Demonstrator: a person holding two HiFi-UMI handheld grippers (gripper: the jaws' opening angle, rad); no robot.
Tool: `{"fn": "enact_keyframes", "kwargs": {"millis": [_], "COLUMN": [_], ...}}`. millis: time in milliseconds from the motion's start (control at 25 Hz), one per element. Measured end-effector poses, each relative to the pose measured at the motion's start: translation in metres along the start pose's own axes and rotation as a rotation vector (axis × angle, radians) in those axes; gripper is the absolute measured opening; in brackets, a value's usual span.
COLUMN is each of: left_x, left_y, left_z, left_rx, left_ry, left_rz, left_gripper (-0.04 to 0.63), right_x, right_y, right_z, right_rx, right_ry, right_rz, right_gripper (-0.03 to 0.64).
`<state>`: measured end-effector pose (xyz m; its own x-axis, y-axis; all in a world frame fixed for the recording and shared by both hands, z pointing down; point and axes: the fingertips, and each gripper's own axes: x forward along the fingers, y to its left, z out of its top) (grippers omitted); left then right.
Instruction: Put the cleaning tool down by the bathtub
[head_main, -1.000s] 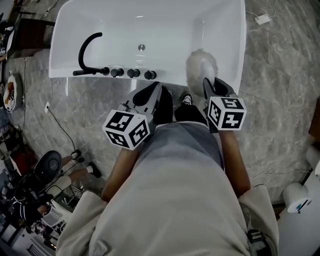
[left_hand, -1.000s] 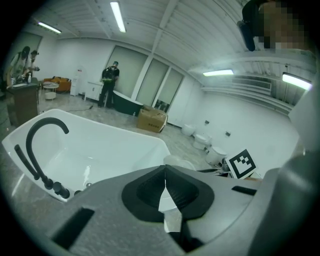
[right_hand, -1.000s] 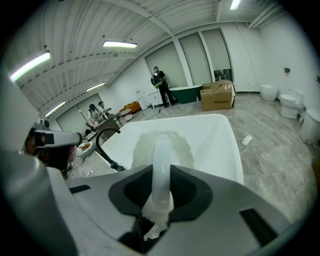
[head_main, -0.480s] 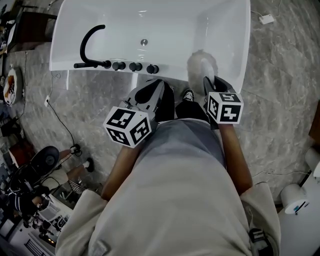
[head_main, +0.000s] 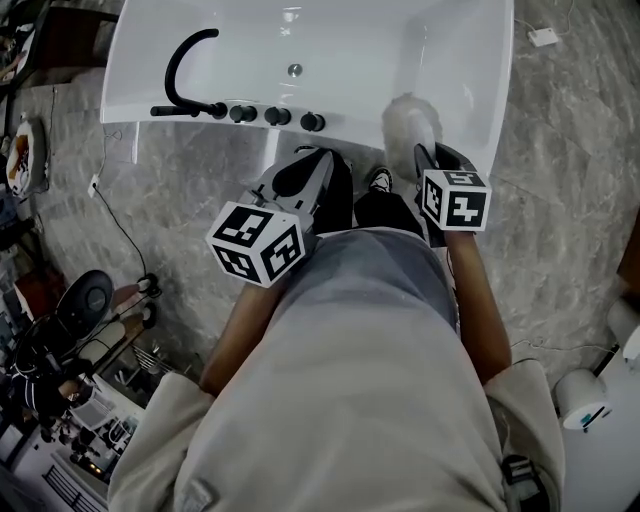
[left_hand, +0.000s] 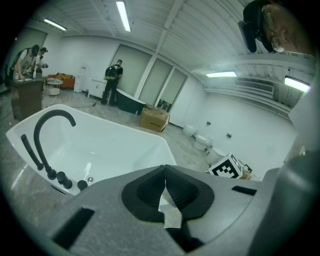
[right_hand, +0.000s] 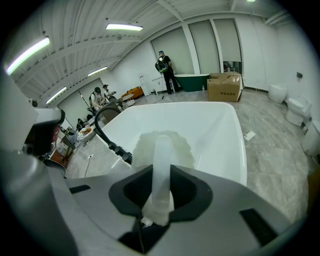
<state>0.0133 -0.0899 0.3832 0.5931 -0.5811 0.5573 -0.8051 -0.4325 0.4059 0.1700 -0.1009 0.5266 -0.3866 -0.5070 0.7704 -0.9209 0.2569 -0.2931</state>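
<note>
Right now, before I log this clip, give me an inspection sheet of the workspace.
Surface: grey marbled floor.
Job's things: cleaning tool, fluffy head by the bathtub rim, not yet down.
Clutter: equipment heap at the floor's left.
Grippers: right gripper, jaws shut on the cleaning tool's handle; left gripper, jaws together, empty.
Cables: black cable on the floor beside the bathtub.
Surroundings: people and a cardboard box beyond the bathtub.

White bathtub (head_main: 350, 45), black faucet (head_main: 172, 75), grey marbled floor (head_main: 560, 180)

bathtub (head_main: 470, 70): glossy, smooth white
tap (left_hand: 54, 112): matt black
my cleaning tool (right_hand: 161, 160): frosted plastic handle, fluffy head
floor (head_main: 570, 180): polished grey stone
</note>
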Motion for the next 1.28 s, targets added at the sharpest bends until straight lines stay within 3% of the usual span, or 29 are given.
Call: {"fn": "enact_keyframes", "kwargs": {"millis": [520, 1280], "left_x": [-0.004, -0.010], "left_y": [0.022, 0.055], "left_z": [0.000, -0.002], "left_rx": [-0.027, -0.077], "left_ry": [0.014, 0.017], "left_rz": [0.004, 0.033], "left_gripper": [0.009, 0.009], "right_x": [0.033, 0.076], "right_y": [0.022, 0.030], "right_z": [-0.010, -0.028], "right_rx": [-0.081, -0.166], "right_ry": [0.137, 0.254], "right_rz": [0.102, 0.102], "right_gripper": [0.075, 0.075]}}
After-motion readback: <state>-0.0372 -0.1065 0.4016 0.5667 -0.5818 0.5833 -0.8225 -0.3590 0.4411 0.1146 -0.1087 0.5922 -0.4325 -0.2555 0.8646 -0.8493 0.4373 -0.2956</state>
